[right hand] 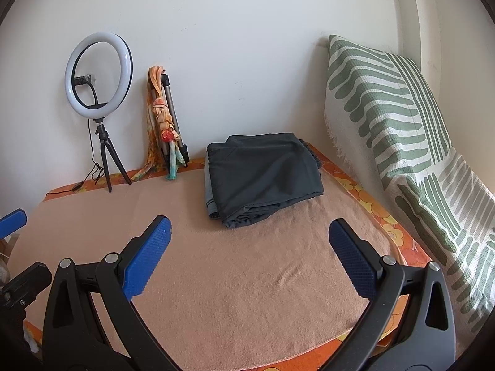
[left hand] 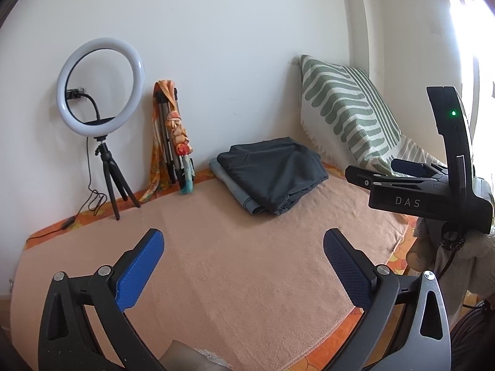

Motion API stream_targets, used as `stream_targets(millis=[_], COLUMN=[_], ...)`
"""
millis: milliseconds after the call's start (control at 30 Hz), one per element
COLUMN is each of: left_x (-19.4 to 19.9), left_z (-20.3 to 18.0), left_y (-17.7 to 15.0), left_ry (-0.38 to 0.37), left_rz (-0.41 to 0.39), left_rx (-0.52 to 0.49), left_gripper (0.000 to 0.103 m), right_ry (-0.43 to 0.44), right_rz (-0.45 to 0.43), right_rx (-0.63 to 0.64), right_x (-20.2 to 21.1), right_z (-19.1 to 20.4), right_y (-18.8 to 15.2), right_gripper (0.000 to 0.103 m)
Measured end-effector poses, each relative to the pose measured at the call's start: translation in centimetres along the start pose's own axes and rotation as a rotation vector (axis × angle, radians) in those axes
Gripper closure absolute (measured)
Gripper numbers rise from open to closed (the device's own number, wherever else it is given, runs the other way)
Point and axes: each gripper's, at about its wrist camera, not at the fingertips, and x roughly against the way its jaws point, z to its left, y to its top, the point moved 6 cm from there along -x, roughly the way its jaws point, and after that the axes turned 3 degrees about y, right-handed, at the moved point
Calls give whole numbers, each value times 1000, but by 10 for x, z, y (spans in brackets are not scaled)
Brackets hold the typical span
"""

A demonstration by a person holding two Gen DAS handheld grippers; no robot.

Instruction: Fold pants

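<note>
Dark grey pants (left hand: 273, 174) (right hand: 263, 176) lie folded at the far side of the peach blanket (left hand: 232, 262) (right hand: 247, 272), on top of a lighter grey-blue folded garment (left hand: 239, 193) whose edge shows beneath them. My left gripper (left hand: 244, 241) hovers over the blanket's near part, open wide, with nothing between its blue pads. My right gripper (right hand: 249, 232) is open too, empty, a short way in front of the pants. In the left wrist view the right gripper's black body (left hand: 433, 191) shows at the right edge, held by a gloved hand (left hand: 476, 256).
A ring light on a small tripod (left hand: 100, 92) (right hand: 99, 74) stands at the back left with its cable trailing. A folded tripod wrapped in an orange scarf (left hand: 171, 136) (right hand: 164, 123) leans on the wall. A green-striped cushion (left hand: 343, 105) (right hand: 389, 105) fills the right side.
</note>
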Motion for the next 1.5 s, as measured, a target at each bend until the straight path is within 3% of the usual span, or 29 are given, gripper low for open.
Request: stream_targets(millis=[1500], left_x=[4], left_z=[5], left_y=[-2], left_ry=[-16], left_rz=[9], left_rx=[20], left_gripper=[1], right_ry=[9], right_rz=[2], right_rx=[-13], right_x=[-3], right_z=[2], right_y=[-3], right_gripper=[0])
